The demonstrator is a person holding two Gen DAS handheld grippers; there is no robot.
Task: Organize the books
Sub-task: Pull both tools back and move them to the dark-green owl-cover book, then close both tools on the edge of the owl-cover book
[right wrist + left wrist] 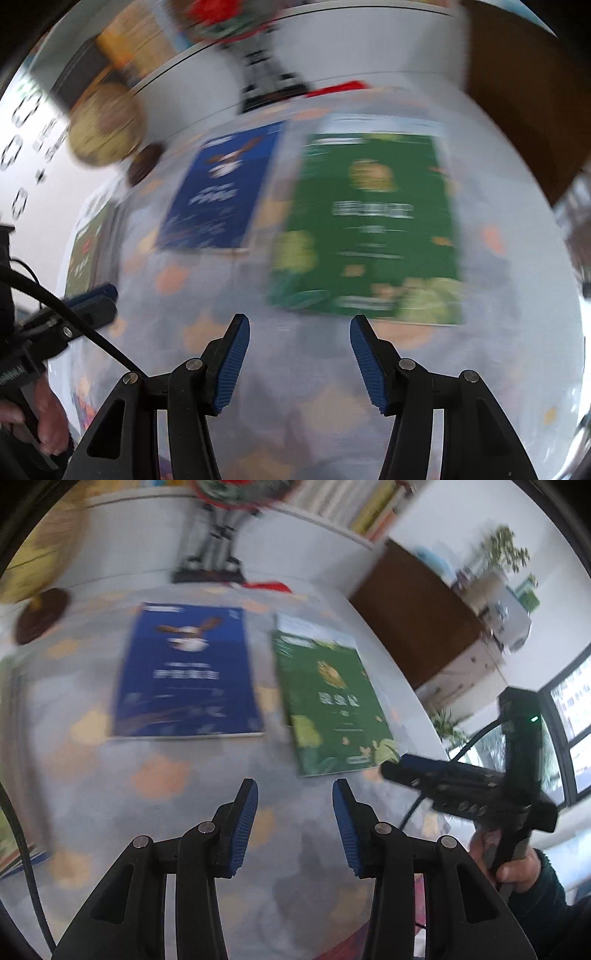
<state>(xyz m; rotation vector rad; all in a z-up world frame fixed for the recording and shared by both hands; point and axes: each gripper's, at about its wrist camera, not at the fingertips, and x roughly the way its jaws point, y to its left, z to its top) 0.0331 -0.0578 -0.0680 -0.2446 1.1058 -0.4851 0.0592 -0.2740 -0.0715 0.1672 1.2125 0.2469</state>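
- Far to my left, at the table's edge, a stack of books (14,845) shows only as a blurred sliver; I cannot read its covers.
- Ahead and left of my left gripper (295,797), a dark brown round thing (42,614) sits near the back of the table (166,775), which wears a pale cloth with orange patches.
- My left gripper has its blue pads apart, with nothing between them but cloth.
- A blue book (186,672) lies flat, face up, ahead of my left gripper and a little to its left, well clear of the fingertips.
- Beyond that book, at the wall, stands a grey stand (214,550) with something red on top, too blurred to name.
- A green book (332,698) lies flat just beside the blue one, on its right, with a strip of cloth between them, so they do not touch. From my left gripper it is ahead and right; from my right gripper (300,328) it is straight ahead and slightly right, its near edge close to the fingertips but not touching them.
- My right gripper also has its pads apart and empty, hovering over the cloth.
- My right hand (513,864) holds that gripper's handle at the far right of the left view.
- Behind, up right, a row of books (354,506) stands on a shelf, beside a brown cabinet (413,616).
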